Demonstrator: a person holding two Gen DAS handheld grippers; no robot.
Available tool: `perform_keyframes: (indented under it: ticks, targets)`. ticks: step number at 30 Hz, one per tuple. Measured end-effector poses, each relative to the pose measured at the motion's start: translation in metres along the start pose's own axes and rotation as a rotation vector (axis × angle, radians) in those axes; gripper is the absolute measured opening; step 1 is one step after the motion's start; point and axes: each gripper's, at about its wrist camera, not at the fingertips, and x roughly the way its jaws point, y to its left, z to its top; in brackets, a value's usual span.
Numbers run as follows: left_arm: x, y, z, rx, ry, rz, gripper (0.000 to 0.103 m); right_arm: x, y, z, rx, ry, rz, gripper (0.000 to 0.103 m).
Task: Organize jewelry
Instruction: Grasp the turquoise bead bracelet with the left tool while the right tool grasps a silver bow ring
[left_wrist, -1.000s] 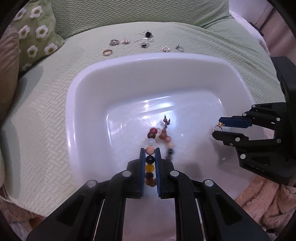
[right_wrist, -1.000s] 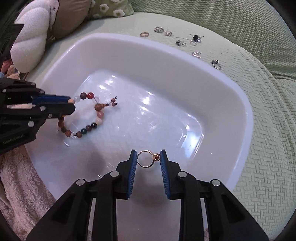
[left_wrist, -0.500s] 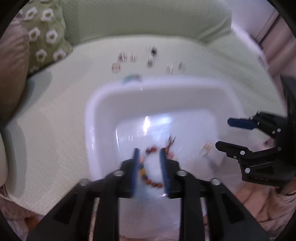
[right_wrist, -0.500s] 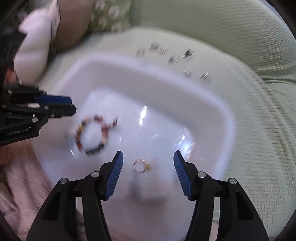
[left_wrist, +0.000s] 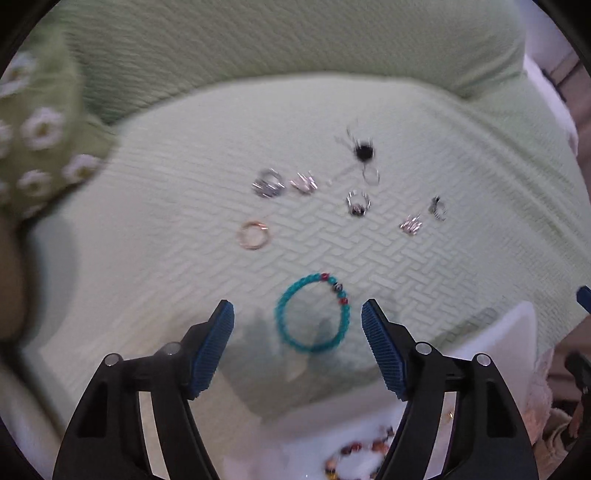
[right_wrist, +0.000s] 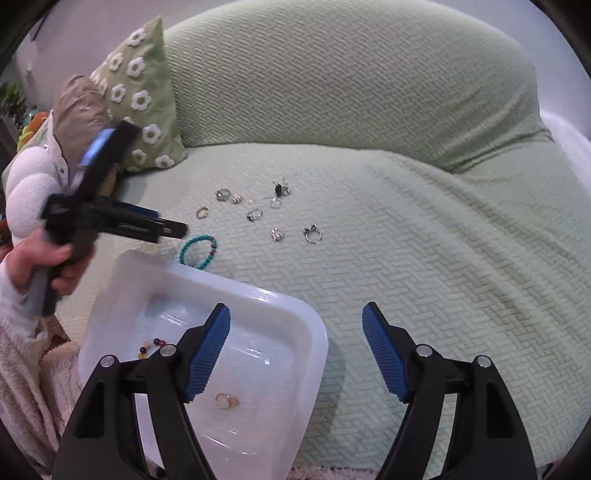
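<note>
We are holding the left tool (left_wrist: 297, 317) with its pads spread wide and nothing between them, hovering over the green sofa cover (left_wrist: 147, 206). The turquoise bead bracelet (left_wrist: 313, 312) is lying flat on the cover directly ahead of the tool, framed between the two blue pads (left_wrist: 218, 343) but apart from both. Beyond it, a rose-gold ring (left_wrist: 253, 234) is sitting ahead and slightly left, and further out a loose scatter of silver rings (left_wrist: 269, 183) and a black-stone piece (left_wrist: 364, 152) is spreading across the cover; the view is blurred, so finer detail is escaping us. Just below the left tool, the white basin (left_wrist: 491, 332) is showing its rim, with the mixed-colour bead bracelet (left_wrist: 354, 456) lying inside. We are holding the right tool (right_wrist: 295, 347) equally wide apart and empty, over the near edge of the white basin (right_wrist: 288, 306). A gold ring (right_wrist: 226, 400) is resting on the basin floor just below its left pad. The left tool (right_wrist: 177, 230) is appearing ahead and to the left in this view, gripped by a hand (right_wrist: 40, 262), its tip just beside the turquoise bead bracelet (right_wrist: 197, 252). A daisy-print cushion (right_wrist: 142, 99) is leaning at the sofa back, far left.
</note>
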Motion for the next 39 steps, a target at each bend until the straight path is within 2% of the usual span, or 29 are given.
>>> perform_keyframes:
  ticks: [2, 3, 4, 6, 8, 10, 11, 16, 20, 22, 26, 30, 31, 35, 39]
  targets:
    - [0.018, 0.0, 0.007, 0.005, 0.049, 0.046, 0.06, 0.004, -0.001, -0.002, 0.003, 0.007, -0.001, 0.073]
    - [0.027, 0.0, 0.01, 0.013, 0.075, 0.079, 0.052, 0.006, -0.002, -0.003, 0.003, 0.016, -0.003, 0.073]
    - [0.033, 0.001, 0.012, 0.018, 0.096, 0.096, 0.047, 0.008, -0.003, -0.003, 0.002, 0.02, -0.004, 0.073]
    - [0.043, 0.001, 0.013, 0.032, 0.12, 0.101, 0.047, 0.009, -0.005, -0.004, 0.003, 0.025, -0.007, 0.073]
    - [0.041, 0.0, 0.012, 0.059, 0.114, 0.097, 0.042, 0.012, -0.006, -0.003, 0.008, 0.028, -0.003, 0.073]
    - [0.039, 0.0, 0.011, 0.053, 0.11, 0.08, 0.009, 0.016, -0.008, -0.001, 0.015, 0.03, -0.002, 0.073]
    - [0.038, 0.002, 0.01, 0.042, 0.111, 0.072, 0.006, 0.017, -0.008, -0.001, 0.019, 0.031, -0.003, 0.073]
    - [0.027, 0.013, 0.004, 0.003, 0.077, 0.027, 0.005, 0.026, -0.008, 0.002, 0.03, 0.046, -0.005, 0.073]
    - [0.001, 0.021, -0.004, -0.044, -0.015, -0.04, 0.005, 0.039, -0.004, 0.032, 0.011, 0.058, -0.018, 0.073]
    - [-0.018, 0.022, -0.01, -0.056, -0.07, -0.065, 0.005, 0.054, 0.0, 0.055, -0.006, 0.077, -0.024, 0.073]
    - [-0.044, 0.029, -0.018, -0.061, -0.146, -0.07, 0.006, 0.104, 0.006, 0.09, -0.014, 0.15, -0.021, 0.073]
    - [-0.052, 0.031, -0.021, -0.068, -0.172, -0.076, 0.006, 0.154, -0.002, 0.105, 0.025, 0.233, -0.058, 0.073]
    - [-0.051, 0.032, -0.022, -0.068, -0.174, -0.083, 0.006, 0.163, -0.004, 0.106, 0.035, 0.25, -0.067, 0.071]
    - [-0.053, 0.035, -0.029, -0.066, -0.174, -0.092, 0.006, 0.181, -0.015, 0.104, 0.083, 0.3, -0.068, 0.053]
    - [-0.053, 0.029, -0.023, -0.065, -0.183, -0.101, 0.005, 0.194, -0.015, 0.1, 0.081, 0.318, -0.086, 0.05]
